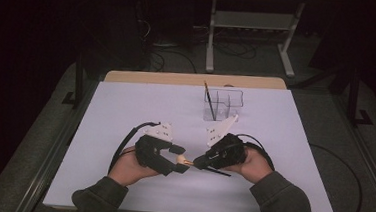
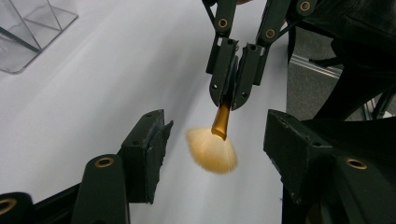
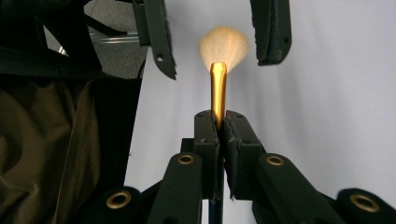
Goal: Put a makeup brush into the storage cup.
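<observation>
- Where one looks for brands or writing, none can be read on the brush, the tools or the holder.
- The right tool (image 3: 218, 128) is clamped tight on the gold ferrule of a makeup brush (image 3: 218, 88), held level above the white table (image 1: 126, 106).
- The brush's pale fan of bristles (image 2: 212, 149) sits between the jaws of the left tool (image 2: 217, 149), which stand apart and touch none of it.
- Seen from above, the two tools meet nose to nose near the table's front edge, the brush tip (image 1: 186, 161) bridging them.
- A clear compartmented holder (image 1: 222, 104) stands farther back, well apart, with a dark slim brush (image 1: 209, 100) leaning in it.
- Nothing lies between the tools and the holder.
</observation>
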`<action>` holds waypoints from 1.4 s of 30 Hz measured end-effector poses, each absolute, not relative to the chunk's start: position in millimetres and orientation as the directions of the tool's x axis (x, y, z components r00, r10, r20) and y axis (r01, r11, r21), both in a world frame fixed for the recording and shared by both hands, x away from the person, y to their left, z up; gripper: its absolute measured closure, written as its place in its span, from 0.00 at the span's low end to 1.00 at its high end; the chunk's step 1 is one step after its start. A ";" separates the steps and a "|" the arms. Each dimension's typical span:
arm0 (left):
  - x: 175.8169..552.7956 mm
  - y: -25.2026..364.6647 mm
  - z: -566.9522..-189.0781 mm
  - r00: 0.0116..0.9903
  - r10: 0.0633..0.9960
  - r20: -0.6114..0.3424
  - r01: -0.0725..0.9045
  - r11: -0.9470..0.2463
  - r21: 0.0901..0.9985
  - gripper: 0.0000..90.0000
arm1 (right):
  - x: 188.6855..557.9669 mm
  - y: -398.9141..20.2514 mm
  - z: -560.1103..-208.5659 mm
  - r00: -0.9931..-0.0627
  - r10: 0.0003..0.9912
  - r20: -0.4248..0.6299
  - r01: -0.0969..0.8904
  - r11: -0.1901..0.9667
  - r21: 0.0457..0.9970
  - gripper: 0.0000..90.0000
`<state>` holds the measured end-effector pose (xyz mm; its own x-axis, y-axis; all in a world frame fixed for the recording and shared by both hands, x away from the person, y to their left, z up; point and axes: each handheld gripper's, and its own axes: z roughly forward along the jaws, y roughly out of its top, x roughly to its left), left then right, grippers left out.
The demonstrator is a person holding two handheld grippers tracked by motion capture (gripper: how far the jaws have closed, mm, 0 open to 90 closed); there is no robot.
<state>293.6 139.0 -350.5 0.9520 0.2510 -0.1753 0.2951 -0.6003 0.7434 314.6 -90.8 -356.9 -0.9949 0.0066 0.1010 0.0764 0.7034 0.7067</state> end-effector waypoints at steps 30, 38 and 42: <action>294.4 133.1 -352.5 0.961 0.185 -0.205 0.276 -0.635 0.721 0.81 | 308.2 -86.8 -354.3 -0.996 -0.037 0.083 0.033 0.703 0.710 0.92; 293.8 133.1 -351.4 0.962 0.169 -0.215 0.273 -0.635 0.723 0.88 | 307.6 -87.4 -353.4 -0.996 -0.039 0.074 0.026 0.702 0.712 0.92; 293.9 132.2 -349.9 0.963 0.165 -0.211 0.267 -0.639 0.721 0.90 | 307.0 -87.9 -353.0 -0.997 -0.039 0.069 0.022 0.702 0.712 0.92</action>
